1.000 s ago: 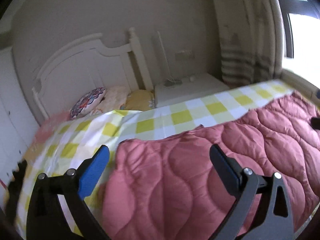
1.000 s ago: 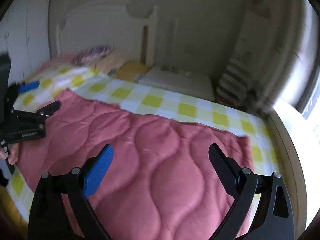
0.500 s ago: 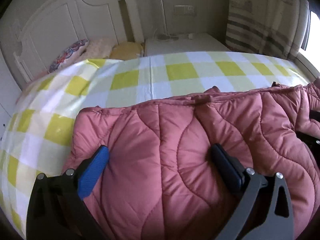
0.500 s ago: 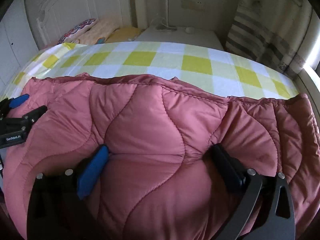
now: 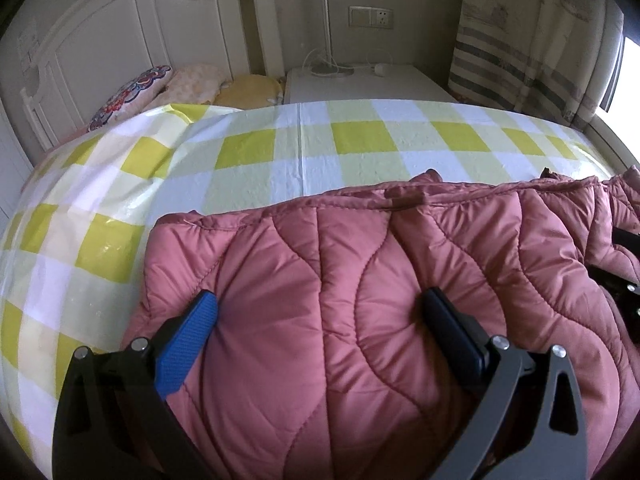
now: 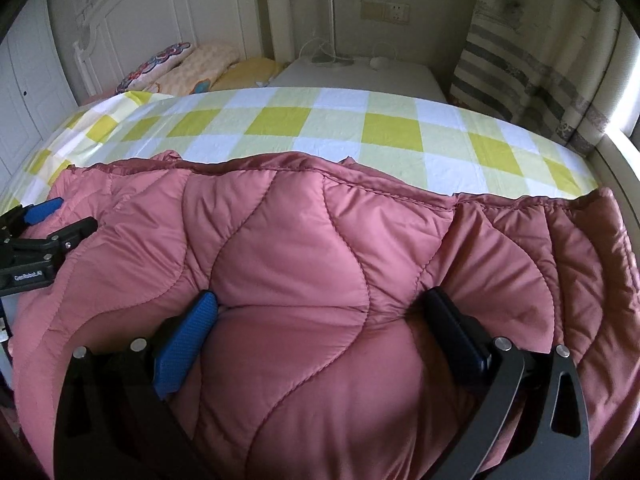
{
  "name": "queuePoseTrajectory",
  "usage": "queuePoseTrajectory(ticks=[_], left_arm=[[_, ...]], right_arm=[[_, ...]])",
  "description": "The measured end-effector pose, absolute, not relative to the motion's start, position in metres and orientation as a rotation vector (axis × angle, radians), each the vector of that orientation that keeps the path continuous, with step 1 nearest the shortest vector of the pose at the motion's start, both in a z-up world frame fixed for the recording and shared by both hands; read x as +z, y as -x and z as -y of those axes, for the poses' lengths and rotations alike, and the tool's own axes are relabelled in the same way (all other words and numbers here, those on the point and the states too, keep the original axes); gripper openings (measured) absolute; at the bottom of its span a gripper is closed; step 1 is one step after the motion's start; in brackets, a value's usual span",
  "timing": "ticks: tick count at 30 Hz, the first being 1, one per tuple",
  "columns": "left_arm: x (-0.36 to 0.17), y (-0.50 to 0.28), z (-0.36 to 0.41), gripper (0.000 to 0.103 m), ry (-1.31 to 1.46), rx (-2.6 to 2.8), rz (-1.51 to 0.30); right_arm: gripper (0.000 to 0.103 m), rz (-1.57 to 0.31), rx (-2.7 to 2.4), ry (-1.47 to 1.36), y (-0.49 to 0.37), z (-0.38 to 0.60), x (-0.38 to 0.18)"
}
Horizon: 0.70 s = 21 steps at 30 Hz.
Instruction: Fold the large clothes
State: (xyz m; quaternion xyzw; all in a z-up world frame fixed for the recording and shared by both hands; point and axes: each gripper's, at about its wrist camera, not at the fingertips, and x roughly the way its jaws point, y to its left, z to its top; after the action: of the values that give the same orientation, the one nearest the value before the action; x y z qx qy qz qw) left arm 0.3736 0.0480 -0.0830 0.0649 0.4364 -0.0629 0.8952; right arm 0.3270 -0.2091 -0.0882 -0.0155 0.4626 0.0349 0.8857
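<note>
A large pink quilted garment [image 5: 360,280] lies on the near part of the bed, with its far hem across the sheet; it also fills the right wrist view [image 6: 320,260]. My left gripper [image 5: 320,316] is open, its fingers pressed down on the garment's left part. My right gripper [image 6: 320,316] is open, its fingers pressed into the padding further right. The left gripper also shows at the left edge of the right wrist view [image 6: 52,220]. Part of the right gripper shows at the right edge of the left wrist view [image 5: 620,272].
The bed has a yellow and white checked sheet [image 5: 280,152]. Pillows [image 5: 180,84] lie by the white headboard [image 5: 100,40]. A white bedside table [image 5: 360,84] and a striped curtain [image 5: 520,72] stand beyond the bed. A window is at the right.
Both grippers have come down from above the bed onto the garment. The garment is now bunched closer, with its far hem nearer the grippers.
</note>
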Motion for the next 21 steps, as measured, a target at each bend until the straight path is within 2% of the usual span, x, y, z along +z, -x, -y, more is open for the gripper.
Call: queuePoseTrajectory(ticks=[4,7,11,16,18,21], left_arm=[[-0.083,-0.374,-0.048,0.101,-0.142,-0.125,-0.906],[-0.083,-0.374,-0.048,0.101,-0.137,-0.128,-0.906],[-0.083,-0.374,-0.048,0.101,-0.138,-0.128,-0.907],[-0.073,-0.373,-0.043,0.101,-0.195,-0.073,-0.932],[-0.057,-0.368,-0.036,0.101,-0.228,-0.038,-0.878],[-0.021,-0.357,-0.025,0.101,-0.125,-0.109,-0.796]], right_arm=[[0.099,-0.858,0.084,-0.039,-0.307,0.198,-0.05],[0.099,-0.802,0.167,0.034,-0.295,0.168,-0.037],[0.099,-0.897,0.253,0.237,-0.298,0.119,-0.092],[0.099,-0.902,0.267,0.156,-0.303,0.13,-0.096],[0.099,-0.901,0.268,0.153,-0.303,0.131,-0.097],[0.099,-0.895,0.27,0.148,-0.3,0.129,-0.097]])
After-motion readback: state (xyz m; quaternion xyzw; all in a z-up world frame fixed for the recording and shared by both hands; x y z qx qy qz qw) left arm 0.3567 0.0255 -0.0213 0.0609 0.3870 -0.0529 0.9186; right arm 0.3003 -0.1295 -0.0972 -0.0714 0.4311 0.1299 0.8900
